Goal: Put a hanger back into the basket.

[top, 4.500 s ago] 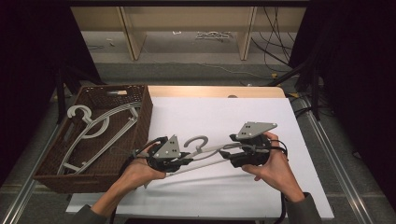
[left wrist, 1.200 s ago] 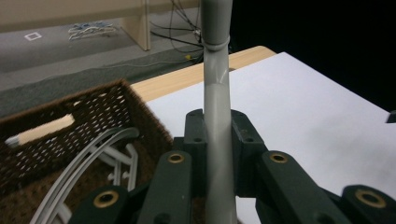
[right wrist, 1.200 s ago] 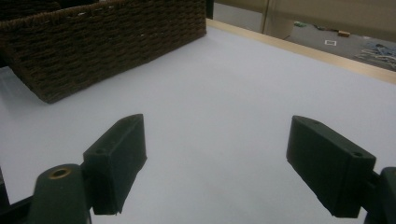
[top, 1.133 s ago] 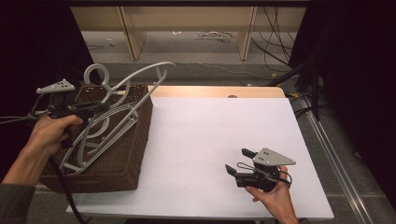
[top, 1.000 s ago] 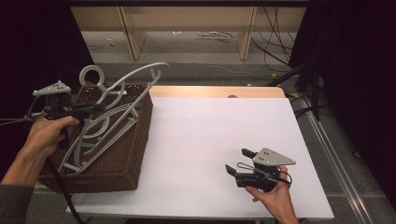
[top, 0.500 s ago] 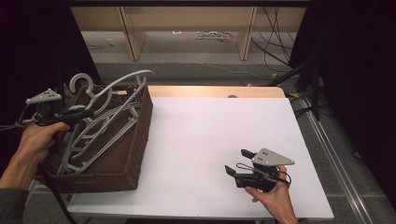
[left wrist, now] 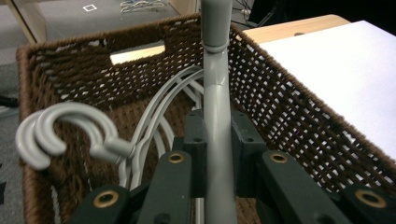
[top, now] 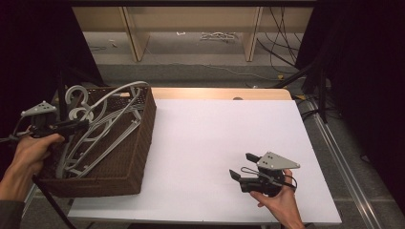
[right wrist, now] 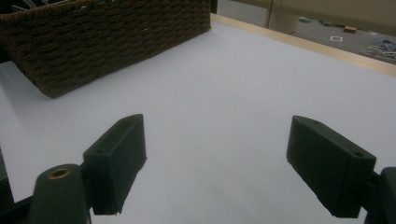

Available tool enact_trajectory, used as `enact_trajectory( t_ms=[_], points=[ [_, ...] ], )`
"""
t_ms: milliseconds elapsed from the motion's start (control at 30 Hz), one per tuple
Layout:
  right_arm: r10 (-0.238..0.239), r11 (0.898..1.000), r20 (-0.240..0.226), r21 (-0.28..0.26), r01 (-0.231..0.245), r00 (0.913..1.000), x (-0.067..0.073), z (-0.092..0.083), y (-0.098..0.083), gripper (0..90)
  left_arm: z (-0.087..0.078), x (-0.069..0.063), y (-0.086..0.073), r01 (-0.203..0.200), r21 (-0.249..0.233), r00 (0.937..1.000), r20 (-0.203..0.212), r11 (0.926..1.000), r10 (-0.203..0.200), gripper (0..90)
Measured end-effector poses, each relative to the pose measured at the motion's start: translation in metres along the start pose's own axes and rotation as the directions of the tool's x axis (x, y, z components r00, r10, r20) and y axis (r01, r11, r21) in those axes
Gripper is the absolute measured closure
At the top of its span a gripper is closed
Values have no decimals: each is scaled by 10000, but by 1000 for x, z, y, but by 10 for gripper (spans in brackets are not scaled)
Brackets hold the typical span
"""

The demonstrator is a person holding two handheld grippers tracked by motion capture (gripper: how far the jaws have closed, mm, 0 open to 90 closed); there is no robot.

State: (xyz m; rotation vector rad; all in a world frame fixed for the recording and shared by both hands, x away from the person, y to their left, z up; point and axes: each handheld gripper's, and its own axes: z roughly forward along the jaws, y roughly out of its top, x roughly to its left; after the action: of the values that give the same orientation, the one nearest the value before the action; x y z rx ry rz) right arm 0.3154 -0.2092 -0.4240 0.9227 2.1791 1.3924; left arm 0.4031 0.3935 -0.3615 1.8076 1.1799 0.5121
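My left gripper (top: 79, 125) is shut on a grey plastic hanger (top: 117, 110) and holds it tilted over the brown wicker basket (top: 138, 157) at the table's left end. In the left gripper view the hanger's bar (left wrist: 215, 84) runs straight up between the pads of that gripper (left wrist: 215, 140). Other grey hangers (left wrist: 60, 126) lie inside the basket (left wrist: 289, 107), their hooks to the left. Near the table's front right, my right gripper (top: 242, 165) rests in a hand, open and with nothing in it. The right gripper view looks past its spread jaws (right wrist: 219, 154) toward the basket (right wrist: 107, 37).
The white table top (top: 215, 133) stretches between the basket and the right gripper. A wooden strip (top: 224, 93) edges the far side. Shelf legs and cables (top: 282, 52) lie on the floor beyond. A metal rail (top: 344, 157) runs along the right.
My left hand has brought the hanger down and toward the left, so it sits lower in the basket. The right gripper has stayed where it was.
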Motion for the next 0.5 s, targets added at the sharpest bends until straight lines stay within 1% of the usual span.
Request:
enact_trajectory(
  t_ms=[133,267,300,333,500],
  points=[
    [6,10000,-28,80,-6,10000,0,0,0,209,-2,1,-4,85,3,10000,27,10000,-85,793],
    [-12,10000,0,-9,12,10000,0,-1,0,210,-5,5,-7,186,-34,9998,-81,9998,-187,793],
    [16,10000,-20,-88,-16,10000,-1,0,0,210,-5,6,-9,197,59,9997,-125,9998,-197,793],
    [10,10000,-4,43,-10,10000,-1,-2,1,210,-4,7,-9,169,107,9998,-130,9998,-168,793],
    [4,10000,-15,26,-4,10000,-1,-1,0,210,0,7,-12,202,266,9997,-155,9994,-198,792]
  ],
)
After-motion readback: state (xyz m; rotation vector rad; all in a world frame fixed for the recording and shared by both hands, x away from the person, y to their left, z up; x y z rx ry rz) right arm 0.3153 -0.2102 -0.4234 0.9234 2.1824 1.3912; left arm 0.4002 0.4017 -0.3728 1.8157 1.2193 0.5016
